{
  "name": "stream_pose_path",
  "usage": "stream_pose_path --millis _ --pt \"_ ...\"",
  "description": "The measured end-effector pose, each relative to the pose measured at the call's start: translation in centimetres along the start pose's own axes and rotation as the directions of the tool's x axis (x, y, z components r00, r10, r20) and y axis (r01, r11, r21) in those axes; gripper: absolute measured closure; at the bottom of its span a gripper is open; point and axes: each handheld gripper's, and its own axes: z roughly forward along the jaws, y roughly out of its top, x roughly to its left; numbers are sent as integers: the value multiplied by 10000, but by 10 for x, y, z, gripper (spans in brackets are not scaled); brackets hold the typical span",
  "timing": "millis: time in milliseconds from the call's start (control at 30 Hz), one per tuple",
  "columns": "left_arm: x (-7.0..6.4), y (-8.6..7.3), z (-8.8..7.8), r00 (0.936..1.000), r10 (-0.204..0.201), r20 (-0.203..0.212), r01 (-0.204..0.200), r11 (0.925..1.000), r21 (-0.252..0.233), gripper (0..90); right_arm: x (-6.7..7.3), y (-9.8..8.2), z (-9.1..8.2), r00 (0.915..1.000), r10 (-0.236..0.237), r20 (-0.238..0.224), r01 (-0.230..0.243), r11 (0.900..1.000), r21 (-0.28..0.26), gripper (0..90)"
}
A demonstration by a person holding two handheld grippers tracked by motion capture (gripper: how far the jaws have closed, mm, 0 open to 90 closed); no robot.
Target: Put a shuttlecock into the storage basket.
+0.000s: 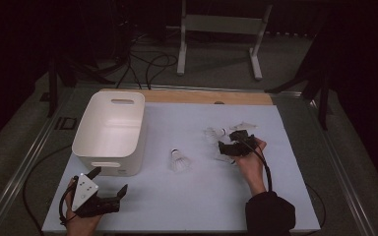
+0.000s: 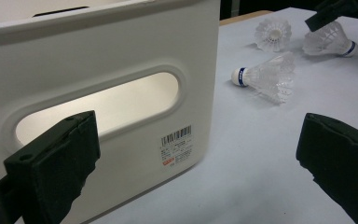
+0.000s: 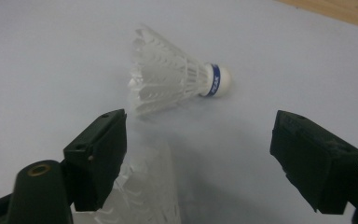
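Several white shuttlecocks lie on the pale blue table top. One shuttlecock [image 1: 178,161] [image 2: 265,77] rests alone at the middle. Two more [image 1: 215,132] [image 1: 243,126] lie farther back on the right. My right gripper [image 1: 231,142] [image 3: 205,158] hovers low over that group, open. In the right gripper view a blue-banded shuttlecock [image 3: 177,81] lies ahead of the jaws, and a blurred feather skirt [image 3: 144,186] sits between them beside the left jaw, with the right jaw well apart from it. My left gripper [image 1: 109,182] [image 2: 200,140] stays open at the front left, empty.
A white plastic bin [image 1: 110,130] [image 2: 121,70] with handle slots stands at the table's left, right in front of the left gripper. A wooden strip [image 1: 206,97] edges the table's far side. Cables and a white stand [image 1: 219,29] are on the floor beyond.
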Motion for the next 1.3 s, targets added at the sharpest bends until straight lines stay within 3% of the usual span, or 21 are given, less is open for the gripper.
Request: stream_pose_path --millis 367,633,933,1100,1300 --pt "0 0 0 10000 -9 -6 9 10000 -1 2 -1 -6 -30 9994 -335 -30 335 9994 15 272" --pt "-1 0 1 10000 -9 -28 9 10000 7 2 -9 -21 -48 9994 8 -334 -4 9999 114 422" --pt "-1 0 1 10000 17 -29 -16 10000 27 2 -17 -34 -52 9983 328 -474 -306 9985 459 577" --pt "-1 0 1 10000 8 -45 -8 10000 -1 2 -18 -34 -55 9958 476 -786 -455 9986 285 730" --pt "-1 0 1 10000 16 -45 -16 10000 3 2 -19 -35 -51 9942 687 -825 -647 9967 496 796"
